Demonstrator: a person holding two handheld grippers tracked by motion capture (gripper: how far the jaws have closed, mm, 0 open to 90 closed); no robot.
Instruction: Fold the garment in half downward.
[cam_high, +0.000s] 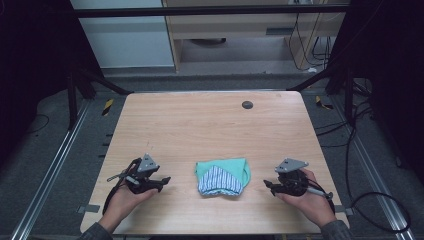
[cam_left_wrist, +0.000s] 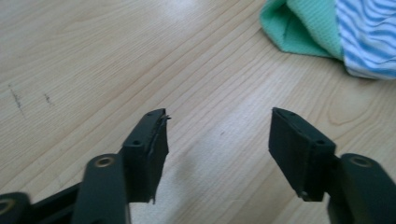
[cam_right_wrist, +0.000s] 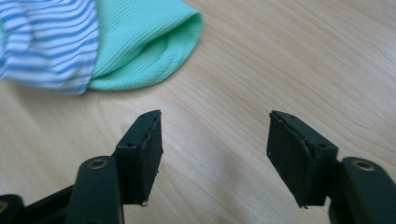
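Two grippers rest low on the bench (cam_high: 200, 120), the left gripper (cam_high: 165, 181) and the right gripper (cam_high: 268, 185), each with jaws spread wide and holding nothing. The folded cloth (cam_high: 222, 176), green with a blue-striped flap, lies between them near the front edge, apart from both. It looks like either a finished fold or a pause; any further fold means closing in on an edge.

Left gripper (cam_high: 165, 180) and right gripper (cam_high: 267, 185) were black, each topped by a grey three-cornered plate. A black cable trailed from each. Jaws were flat black blocks on black arms, with small screw holes and brass-ringed pivots; left gripper's pad edge looked frayed. Both hands (cam_high: 122, 200) were bare, with grey sleeves at the wrists.
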